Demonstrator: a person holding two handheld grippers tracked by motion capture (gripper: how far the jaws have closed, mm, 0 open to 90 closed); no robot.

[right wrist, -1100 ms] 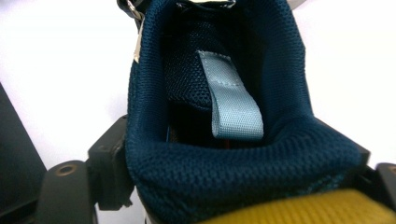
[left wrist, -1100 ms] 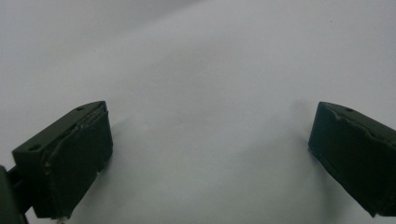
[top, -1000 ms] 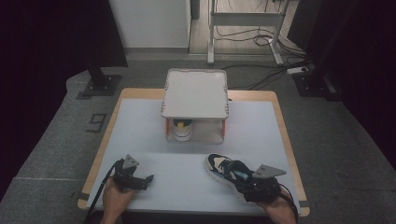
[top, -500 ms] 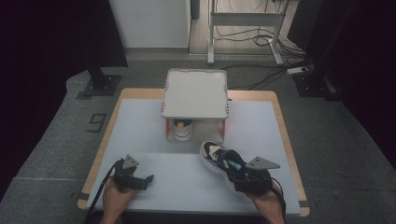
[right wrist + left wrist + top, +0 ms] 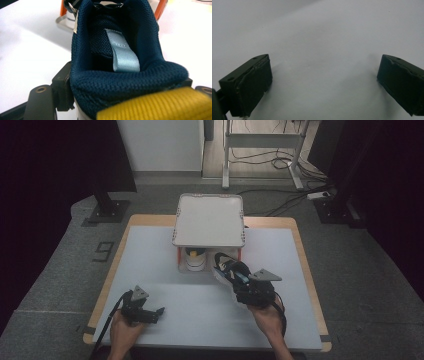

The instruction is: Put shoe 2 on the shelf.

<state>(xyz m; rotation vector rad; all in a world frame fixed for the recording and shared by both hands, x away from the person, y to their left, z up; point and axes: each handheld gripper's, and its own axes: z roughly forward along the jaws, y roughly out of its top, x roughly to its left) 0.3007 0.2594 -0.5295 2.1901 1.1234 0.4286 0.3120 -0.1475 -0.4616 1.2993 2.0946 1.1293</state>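
Two things could spoil the move from here, both tied to the small white rack (image 5: 208, 220) standing at the far middle of the table (image 5: 150, 245). Its flat top overhangs a low shelf space, so the shoe (image 5: 226, 266), carried toe-first just beside the rack's near right corner, could knock the orange leg (image 5: 159, 10) or catch under the top if it comes in too high or skewed. A second shoe (image 5: 195, 259) already sits under the rack to the left, and a sideways drift could bump it. The carried shoe's long axis runs from the rack's near edge back toward the person, toe toward the rack, heel at the right gripper (image 5: 248, 287), whose jaws are clamped on the heel collar, blue lining and yellow tab (image 5: 160, 105) close up. The left gripper (image 5: 156, 312) rests well away from the rack near the table's front left, jaws wide apart, holding nothing
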